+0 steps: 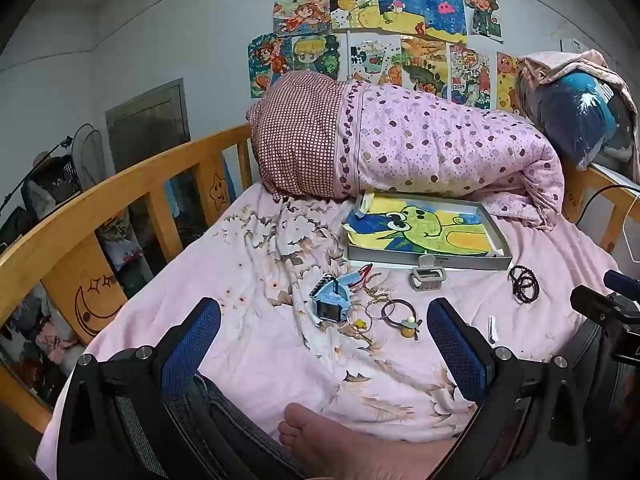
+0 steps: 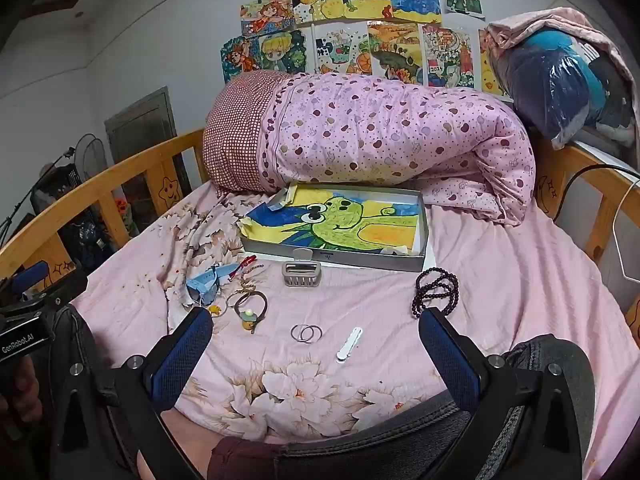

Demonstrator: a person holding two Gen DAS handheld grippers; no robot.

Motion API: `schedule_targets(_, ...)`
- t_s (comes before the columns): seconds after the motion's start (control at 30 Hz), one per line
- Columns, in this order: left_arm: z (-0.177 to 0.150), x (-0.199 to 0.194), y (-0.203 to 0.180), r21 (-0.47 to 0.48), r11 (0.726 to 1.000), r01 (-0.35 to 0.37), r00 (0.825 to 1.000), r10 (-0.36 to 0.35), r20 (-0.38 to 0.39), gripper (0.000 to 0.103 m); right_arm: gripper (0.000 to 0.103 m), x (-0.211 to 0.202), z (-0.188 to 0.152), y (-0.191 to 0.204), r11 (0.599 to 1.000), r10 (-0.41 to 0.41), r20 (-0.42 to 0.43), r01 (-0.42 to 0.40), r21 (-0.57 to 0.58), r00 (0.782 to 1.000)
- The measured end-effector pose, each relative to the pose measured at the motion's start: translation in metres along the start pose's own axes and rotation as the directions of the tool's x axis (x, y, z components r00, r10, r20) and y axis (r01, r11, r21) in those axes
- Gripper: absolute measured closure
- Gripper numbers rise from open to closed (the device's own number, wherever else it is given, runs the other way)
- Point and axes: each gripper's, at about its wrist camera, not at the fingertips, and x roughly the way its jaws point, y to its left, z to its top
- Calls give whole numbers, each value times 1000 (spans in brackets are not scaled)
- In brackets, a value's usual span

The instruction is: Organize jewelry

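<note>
Left gripper: jaws spread wide, nothing between them, poised above the pink bedsheet. Right gripper: jaws likewise spread, empty.

Landmark: shallow grey box lined with a frog drawing, lying on the sheet in front of the rolled quilt.

Jewelry, all outside the box:
- Grey claw clip just in front of the box's near wall, touching or nearly so.
- Dark bead bracelet near the box's front right corner, coiled on the sheet.
- Blue watch off the box's front left corner, in a loose cluster with a red-handled item, thin gold hoops and a dark hair tie with a yellow charm.
- Pair of thin overlapping rings well in front of the box, between the right gripper's fingers in the right wrist view.
- White flat clip just beside those rings.

Bare foot resting on the sheet, at the lower edge of the left wrist view.
</note>
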Motion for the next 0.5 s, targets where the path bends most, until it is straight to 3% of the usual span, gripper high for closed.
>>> schedule_targets(0.5,0,0,0,3,1000,-1,1000,1,-4,2,0,1,-1,0,1000,-1,-5,1,0,1000)
